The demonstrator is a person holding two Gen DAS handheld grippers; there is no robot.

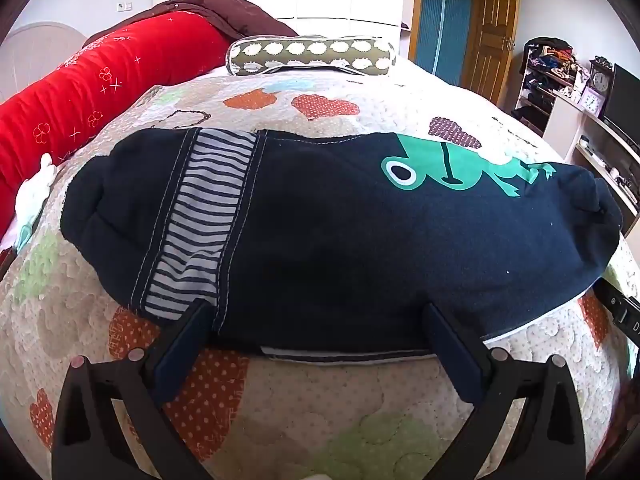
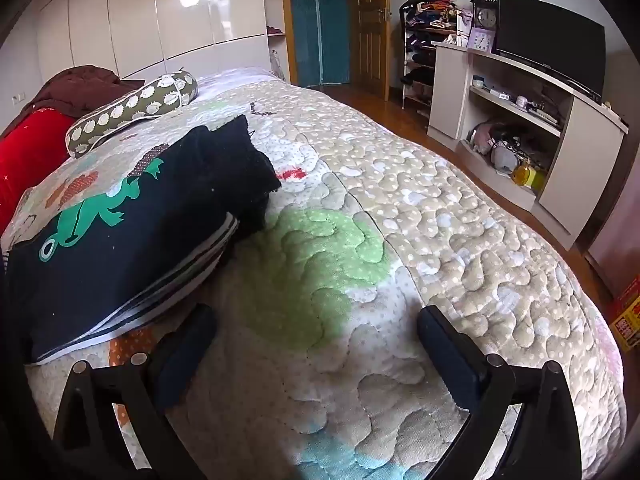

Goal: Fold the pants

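Left gripper [image 1: 316, 332] stands with jaws wide, its two dark padded fingers [image 1: 182, 344] resting at the near edge of the pants [image 1: 320, 220] and holding nothing; we cannot tell whether the tips press the cloth. Right gripper [image 2: 316, 340] is likewise spread wide and empty, hovering over bare quilt [image 2: 400, 220] just beside the pants' end.

We see the pants lying lengthwise across the quilt, apparently doubled leg on leg, since a second layer with a white-striped hem [image 1: 344, 354] shows beneath the near edge. We judge that the first fold is done and the crosswise fold is in hand. The next move calls for closing on one end through both layers and carrying it over to the other without dragging the lower leg.

Materials: the pants are soft navy knit, thick and limp, with a striped panel [image 1: 200, 216] edged in pale stitching and a flat green frog print [image 1: 452, 168]. The quilt is puffy and stitched in wavy lobes, with dotted patches.

Farther off lie a patterned bolster [image 1: 312, 56] and a red blanket [image 1: 100, 88].
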